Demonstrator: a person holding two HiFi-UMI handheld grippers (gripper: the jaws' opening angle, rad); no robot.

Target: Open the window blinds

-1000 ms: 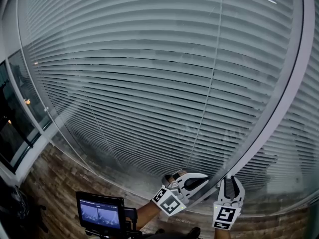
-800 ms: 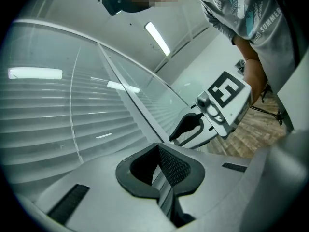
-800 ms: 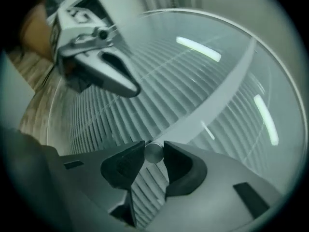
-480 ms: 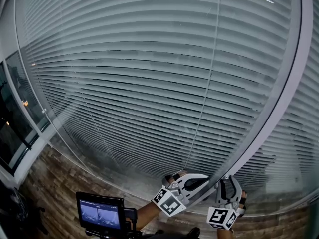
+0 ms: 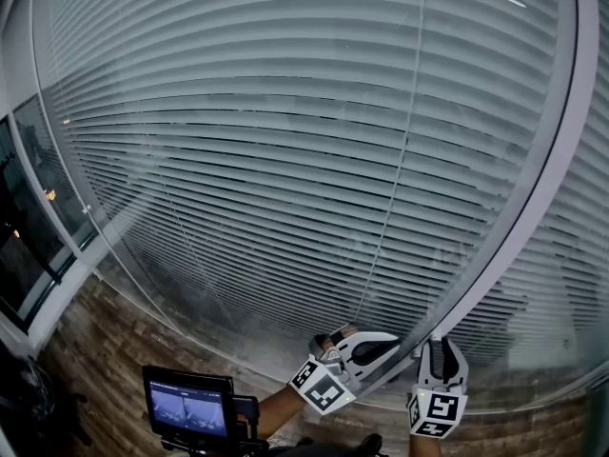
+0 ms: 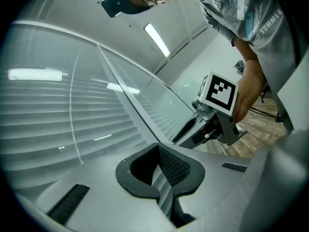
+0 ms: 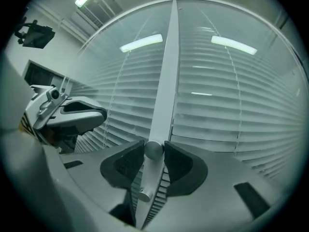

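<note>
Grey metal knob is pinched between the right gripper pads, on the mullion. Blinds sit behind glass, slats look shut. Left gripper is pressed together, empty, just beside. Risk: the round knob probably slips under twist, and an off-axis pull could strain it.

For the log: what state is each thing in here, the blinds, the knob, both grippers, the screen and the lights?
Blinds: lowered, slats closed.
Knob: on the window frame, clamped between jaws.
Right gripper: shut on the knob.
Left gripper: shut, nothing held.
Screen: lit.
Ceiling light: on.
</note>
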